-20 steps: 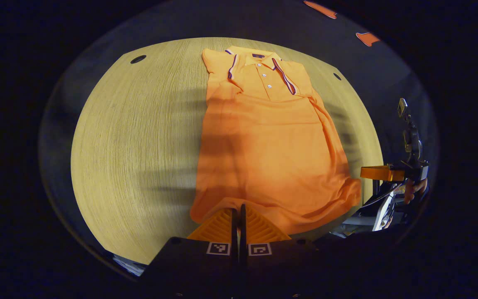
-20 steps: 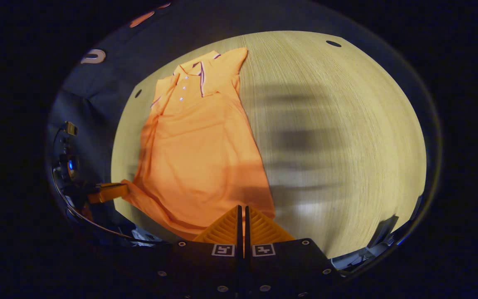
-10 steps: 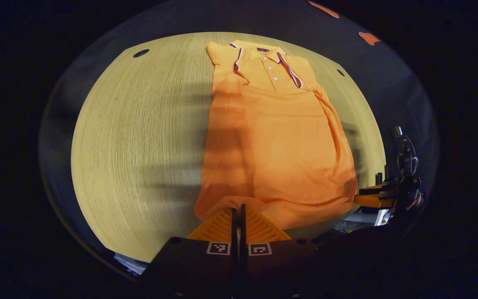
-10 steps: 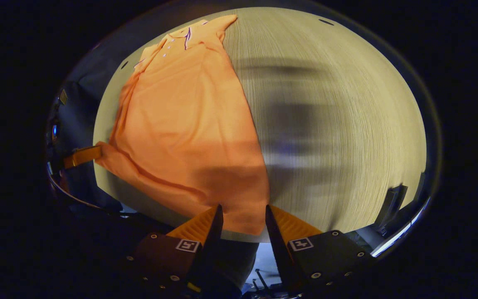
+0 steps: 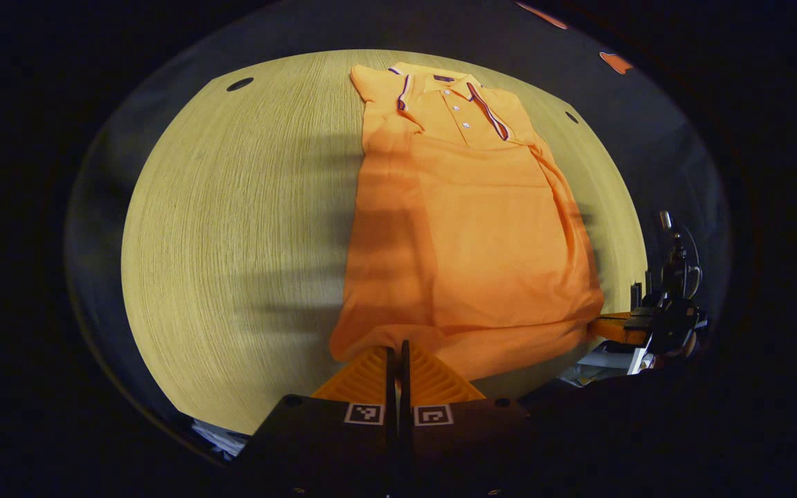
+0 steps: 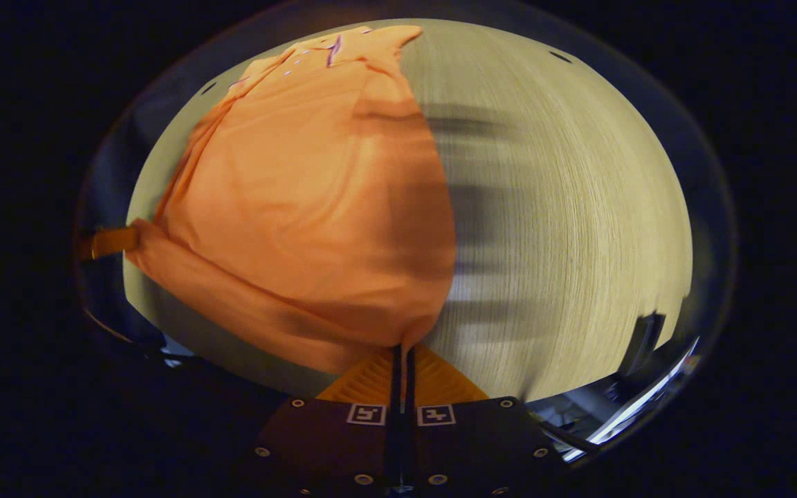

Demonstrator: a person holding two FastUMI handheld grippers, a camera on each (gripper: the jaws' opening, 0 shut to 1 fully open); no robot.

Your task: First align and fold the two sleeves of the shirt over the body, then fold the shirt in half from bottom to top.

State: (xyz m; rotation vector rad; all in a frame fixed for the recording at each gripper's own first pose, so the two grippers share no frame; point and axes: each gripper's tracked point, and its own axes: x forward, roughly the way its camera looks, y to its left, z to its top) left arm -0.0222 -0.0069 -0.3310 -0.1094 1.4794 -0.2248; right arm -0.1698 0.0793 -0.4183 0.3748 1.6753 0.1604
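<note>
An orange polo shirt [image 5: 468,228] lies lengthwise on the wooden table [image 5: 232,228], collar at the far end, with both sleeves tucked in over the body. My left gripper [image 5: 396,353] is shut on the near left corner of the hem. In the right gripper view the shirt [image 6: 315,207] bulges upward near the hem. My right gripper [image 6: 402,353] is shut on the other hem corner. Each view shows the other gripper at the far corner: the right gripper [image 5: 613,326] and the left gripper [image 6: 111,242]. The hem hangs slightly raised between them.
Bare table [image 6: 564,207] spreads wide beside the shirt on both sides. Two small dark holes [image 5: 239,84] [image 5: 571,117] sit near the far table corners. The near table edge runs just under both grippers. A dark upright object [image 6: 647,339] stands off the table's right edge.
My right gripper stood open half a second ago and has shut on the hem corner. The hem on that side has lifted and bulges. The left gripper stayed shut on its corner.
</note>
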